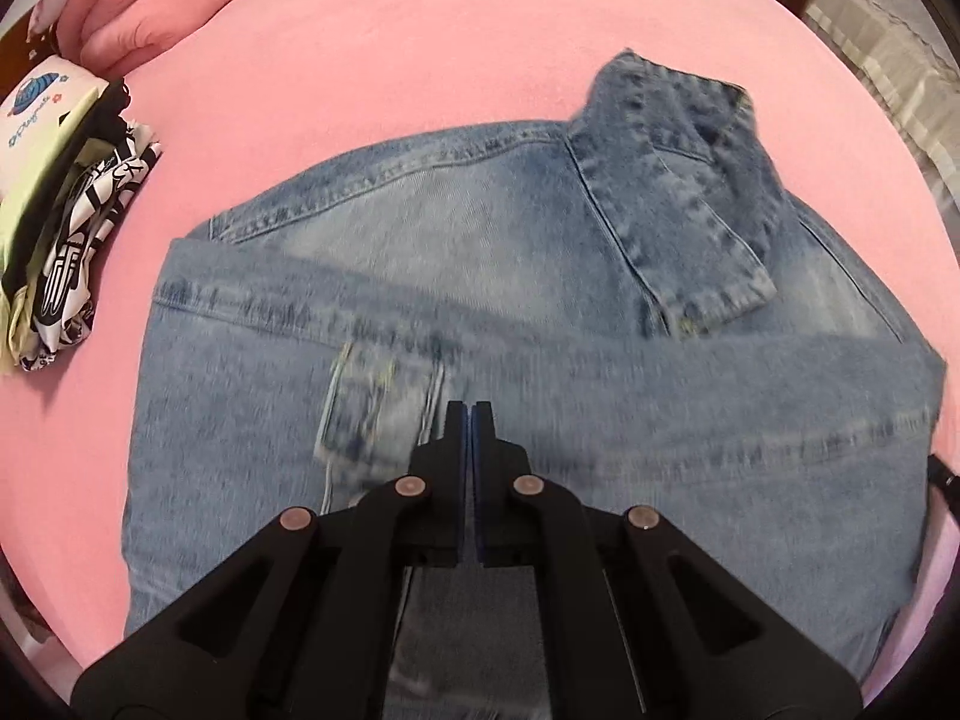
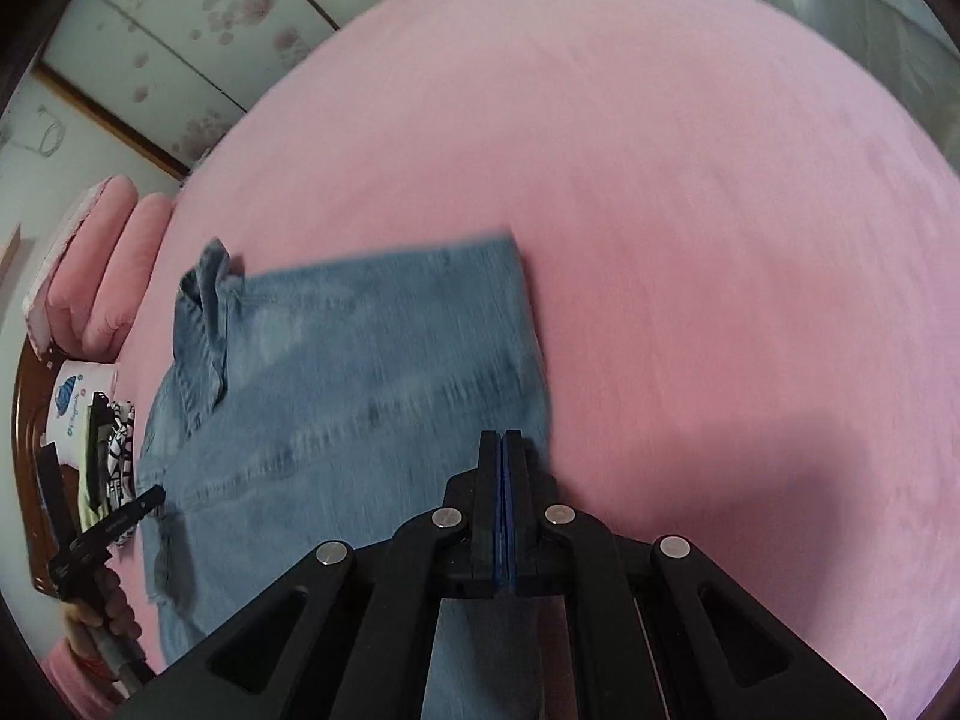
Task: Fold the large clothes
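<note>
Denim jacket (image 1: 480, 312) flat on pink fleece bed (image 1: 390, 60), left tongs (image 1: 468, 411) closed, right tongs (image 2: 503, 441) closed, both empty

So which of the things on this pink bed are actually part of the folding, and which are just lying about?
Part of the job:
- denim jacket, partly folded
- left gripper, fingers together over the denim
- right gripper, fingers together at the jacket's edge

Just lying about:
- stack of folded clothes at the bed's side
- pink pillows
- pink bed sheet, only the work surface
</note>
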`<state>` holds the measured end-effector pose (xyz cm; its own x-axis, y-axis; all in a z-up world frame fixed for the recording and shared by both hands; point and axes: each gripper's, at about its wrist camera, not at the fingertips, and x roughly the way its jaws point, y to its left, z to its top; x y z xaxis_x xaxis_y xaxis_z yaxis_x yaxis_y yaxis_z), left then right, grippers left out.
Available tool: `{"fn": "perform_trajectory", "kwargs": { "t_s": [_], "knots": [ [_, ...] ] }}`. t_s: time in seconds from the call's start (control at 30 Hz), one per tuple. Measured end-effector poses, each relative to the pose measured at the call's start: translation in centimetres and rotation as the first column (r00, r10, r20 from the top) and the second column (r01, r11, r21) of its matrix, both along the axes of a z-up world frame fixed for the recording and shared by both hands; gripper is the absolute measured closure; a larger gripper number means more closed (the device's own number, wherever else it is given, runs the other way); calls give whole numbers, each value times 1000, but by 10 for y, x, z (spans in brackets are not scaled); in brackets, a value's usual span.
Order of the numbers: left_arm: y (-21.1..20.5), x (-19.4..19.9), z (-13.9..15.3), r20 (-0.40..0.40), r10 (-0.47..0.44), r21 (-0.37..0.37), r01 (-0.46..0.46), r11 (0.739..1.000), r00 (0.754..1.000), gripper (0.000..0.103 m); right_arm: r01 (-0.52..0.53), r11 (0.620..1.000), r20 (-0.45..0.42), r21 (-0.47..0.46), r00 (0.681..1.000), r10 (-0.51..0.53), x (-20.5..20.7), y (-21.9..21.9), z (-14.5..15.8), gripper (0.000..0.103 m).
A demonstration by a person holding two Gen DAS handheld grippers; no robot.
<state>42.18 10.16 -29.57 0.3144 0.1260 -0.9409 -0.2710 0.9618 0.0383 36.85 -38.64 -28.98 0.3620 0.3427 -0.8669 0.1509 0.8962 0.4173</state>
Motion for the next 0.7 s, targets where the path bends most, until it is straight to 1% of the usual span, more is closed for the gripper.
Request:
{"fn": "perform_trajectory", "kwargs": {
  "t_s": [0.1,0.17,0.23,0.3,0.4,0.43,0.57,0.7],
  "knots": [
    [-1,-29,10,-1,-37,18,37,999,999,102,-7,1000,-49,20,999,8,-37,-3,-4,102],
    [0,-51,15,-11,-48,26,48,998,999,102,-43,999,-64,-1,997,43,-61,-2,3,102],
    [2,-75,19,-14,-42,35,42,999,999,102,-75,997,-54,-20,996,74,-79,1,15,102],
    [3,-102,23,-23,-10,33,11,999,1000,102,-83,996,-76,-38,994,80,-95,4,21,102],
    [6,-142,26,-53,38,-8,-39,999,998,102,-40,999,-113,1,993,40,-121,4,23,102],
    [9,-155,27,-59,48,-16,-49,999,997,102,-22,1000,-122,0,992,21,-129,7,22,102],
    [20,-207,35,-99,40,17,-39,999,994,102,53,999,-159,-15,986,-54,-172,16,28,102],
    [36,-255,51,-110,44,11,-44,999,993,102,121,993,-142,2,983,-119,-215,30,44,101]
  ]
}}
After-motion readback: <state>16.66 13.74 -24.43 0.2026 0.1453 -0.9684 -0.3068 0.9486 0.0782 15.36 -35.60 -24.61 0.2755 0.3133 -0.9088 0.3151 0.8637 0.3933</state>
